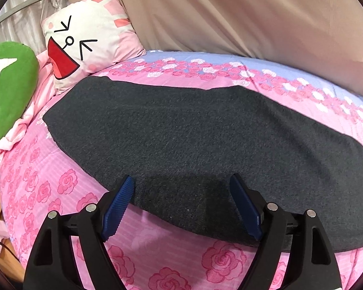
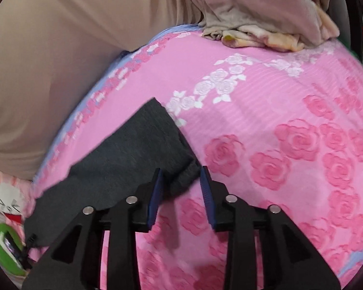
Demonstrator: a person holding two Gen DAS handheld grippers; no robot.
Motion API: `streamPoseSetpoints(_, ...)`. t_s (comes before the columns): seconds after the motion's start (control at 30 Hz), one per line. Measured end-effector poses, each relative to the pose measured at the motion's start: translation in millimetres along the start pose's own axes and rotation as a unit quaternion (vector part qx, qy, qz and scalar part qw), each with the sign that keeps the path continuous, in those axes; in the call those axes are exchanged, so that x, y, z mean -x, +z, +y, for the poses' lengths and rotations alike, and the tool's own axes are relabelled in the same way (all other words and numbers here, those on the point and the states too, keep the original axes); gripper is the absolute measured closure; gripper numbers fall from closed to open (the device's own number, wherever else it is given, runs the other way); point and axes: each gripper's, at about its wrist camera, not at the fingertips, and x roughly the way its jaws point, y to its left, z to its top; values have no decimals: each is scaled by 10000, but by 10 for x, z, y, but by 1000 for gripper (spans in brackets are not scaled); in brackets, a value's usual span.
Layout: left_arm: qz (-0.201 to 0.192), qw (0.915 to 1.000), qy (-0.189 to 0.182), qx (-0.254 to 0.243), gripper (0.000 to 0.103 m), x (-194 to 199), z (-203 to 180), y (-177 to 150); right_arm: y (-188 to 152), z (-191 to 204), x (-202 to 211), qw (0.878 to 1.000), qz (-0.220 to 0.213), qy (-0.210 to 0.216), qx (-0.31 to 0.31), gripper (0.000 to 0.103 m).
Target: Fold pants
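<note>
Dark grey pants (image 1: 193, 140) lie flat and long across a pink rose-print bedsheet (image 1: 60, 176). My left gripper (image 1: 181, 181) is open, its blue pads (image 1: 117, 205) spread wide just above the pants' near edge, holding nothing. In the right wrist view the pants' end (image 2: 123, 159) tapers to a corner. My right gripper (image 2: 180, 171) is open a little, its blue pads (image 2: 156, 198) on either side of the bunched near corner of the pants, not closed on it.
A white and pink cartoon pillow (image 1: 84, 43) and a green plush (image 1: 7, 91) sit at the bed's left end. A beige curtain or cover (image 1: 230, 12) runs along the far side. A heap of pale blankets (image 2: 266, 24) lies at the bed's other end.
</note>
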Motion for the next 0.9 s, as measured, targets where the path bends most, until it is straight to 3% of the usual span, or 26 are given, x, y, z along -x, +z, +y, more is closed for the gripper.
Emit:
streamPoseSetpoints(0.03,-6,10000,-43,38,24,3,15,2,14,7,-29,10000,-15,57,-54,95)
streamPoseSetpoints(0.1,-37,9999,-121,100,24,17,39,3,69,57,-12,9999,-94,110,-50,96)
streamPoseSetpoints(0.23,-107,9995,-261,141,20,55,56,-13,84,173,406,9964,-794,163,246,96)
streamPoseSetpoints(0.27,-90,9994,-315,115,20,50,47,-13,77,92,342,9970,-711,-139,290,96)
streamPoseSetpoints(0.33,-5,9993,-386,18,20,20,11,-10,17,-80,17,9990,-94,-381,217,95)
streamPoseSetpoints(0.4,27,9994,-320,-84,20,9,-31,-11,10,-27,134,9985,-228,-400,292,93)
streamPoseSetpoints(0.5,39,9994,-308,-161,18,4,-59,-13,4,290,575,9905,-969,-792,565,91)
streamPoseSetpoints(0.53,62,9994,-291,-178,18,-5,-66,-12,-2,436,655,9896,-1027,-666,758,91)
streamPoseSetpoints(0.6,142,9994,-217,-234,18,-38,-92,-10,-55,867,642,9898,-833,-26,1153,91)
streamPoseSetpoints(0.7,233,9991,-65,-344,18,-72,-138,-14,-227,1560,159,9811,69,896,1714,91)
streamPoseSetpoints(0.73,246,9990,-35,-364,18,-79,-142,-13,-281,1718,-15,9772,283,935,1884,91)
streamPoseSetpoints(0.8,241,9990,-34,-366,18,-77,-137,-18,-360,1995,-491,9696,691,580,2273,91)
streamPoseSetpoints(0.87,229,9992,-90,-322,17,-71,-113,-21,-253,1994,-856,9720,616,-152,2262,102)
streamPoseSetpoints(0.9,222,9992,-115,-297,17,-66,-103,-21,-188,1966,-852,9776,471,-113,2050,100)
